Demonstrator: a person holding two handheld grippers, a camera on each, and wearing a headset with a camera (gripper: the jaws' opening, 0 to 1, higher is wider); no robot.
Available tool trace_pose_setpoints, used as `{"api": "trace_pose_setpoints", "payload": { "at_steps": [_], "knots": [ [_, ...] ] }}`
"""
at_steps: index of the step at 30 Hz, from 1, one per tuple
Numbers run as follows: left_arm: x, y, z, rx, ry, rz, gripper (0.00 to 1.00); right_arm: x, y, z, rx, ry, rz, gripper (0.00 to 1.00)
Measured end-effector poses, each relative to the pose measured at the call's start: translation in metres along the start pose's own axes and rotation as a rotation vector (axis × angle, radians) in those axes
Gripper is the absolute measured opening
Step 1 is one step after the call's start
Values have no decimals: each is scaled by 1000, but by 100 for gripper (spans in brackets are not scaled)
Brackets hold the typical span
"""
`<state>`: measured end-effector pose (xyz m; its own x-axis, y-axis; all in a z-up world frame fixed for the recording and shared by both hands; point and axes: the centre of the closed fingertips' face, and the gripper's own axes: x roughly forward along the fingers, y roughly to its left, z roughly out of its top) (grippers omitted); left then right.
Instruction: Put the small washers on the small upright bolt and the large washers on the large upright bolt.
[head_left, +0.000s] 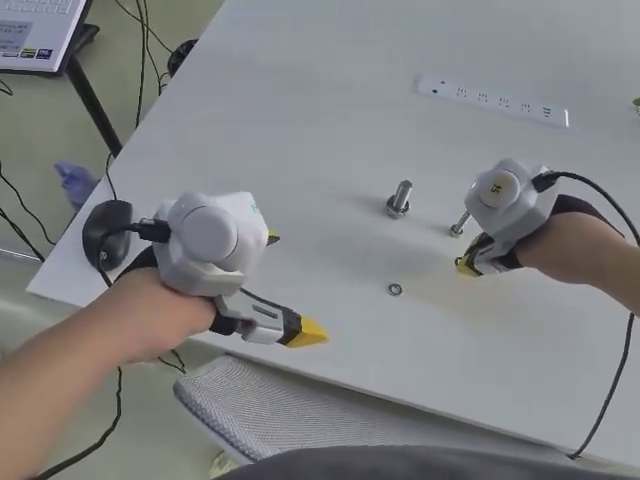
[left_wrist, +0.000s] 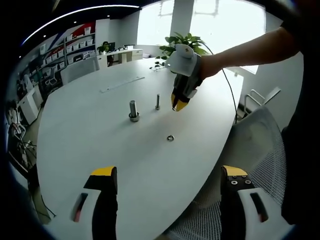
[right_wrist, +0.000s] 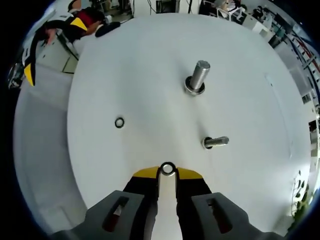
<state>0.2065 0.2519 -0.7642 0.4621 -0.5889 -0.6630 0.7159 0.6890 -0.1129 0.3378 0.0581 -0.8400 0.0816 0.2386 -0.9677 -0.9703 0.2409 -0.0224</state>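
Note:
The large upright bolt (head_left: 400, 196) (left_wrist: 133, 111) (right_wrist: 196, 77) and the small upright bolt (head_left: 459, 224) (left_wrist: 157, 101) (right_wrist: 216, 142) stand on the white table (head_left: 330, 100). A small washer (head_left: 395, 290) (left_wrist: 170, 137) (right_wrist: 119, 122) lies flat in front of them. My right gripper (head_left: 470, 265) (left_wrist: 179, 102) (right_wrist: 167, 172) is shut on a small washer (right_wrist: 167, 169) pinched at its yellow tips, close beside the small bolt and just above the tabletop. My left gripper (head_left: 290, 285) (left_wrist: 169, 172) (right_wrist: 75, 25) hovers open at the table's near edge, holding nothing.
A white power strip (head_left: 493, 100) lies at the far side of the table. A grey mesh chair (head_left: 260, 400) sits under the near edge. A black round object (head_left: 105, 228) rests at the table's left corner. A laptop (head_left: 30, 30) stands on a separate desk.

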Motion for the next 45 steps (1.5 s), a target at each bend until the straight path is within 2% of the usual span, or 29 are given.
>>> {"api": "trace_pose_setpoints", "payload": {
  "at_steps": [2, 7, 10, 13, 21, 24, 27, 32, 37, 41, 45],
  "knots": [
    [2, 0, 2, -7, -8, 10, 87, -2, -3, -5, 9, 1, -3, 12],
    [7, -9, 2, -1, 6, 9, 89, -10, -12, -16, 15, 2, -16, 12],
    [9, -11, 3, -6, -1, 16, 92, -11, -22, -17, 17, 0, -19, 12],
    [10, -11, 2, -16, 1, 25, 93, -14, -26, -18, 22, 1, -21, 12],
    [11, -10, 1, -33, -2, 44, 96, -18, -31, -6, 5, -22, -25, 12],
    [11, -8, 1, -38, -6, 54, 96, -21, -36, 2, 0, -33, -28, 12],
    [11, -3, 6, -46, -29, 67, 95, -24, -41, 9, -10, -41, -36, 12],
    [10, 3, 7, -44, -31, 92, 96, -28, -50, 21, -18, -53, -47, 12],
    [9, 5, 7, -45, -25, 93, 95, -31, -57, 32, -18, -65, -50, 12],
    [10, 6, 4, -47, -16, 92, 94, -27, -63, 38, -40, -66, -51, 12],
    [6, 12, 8, -46, -21, 103, 94, -25, -64, 41, -44, -66, -45, 12]
  ]
}}
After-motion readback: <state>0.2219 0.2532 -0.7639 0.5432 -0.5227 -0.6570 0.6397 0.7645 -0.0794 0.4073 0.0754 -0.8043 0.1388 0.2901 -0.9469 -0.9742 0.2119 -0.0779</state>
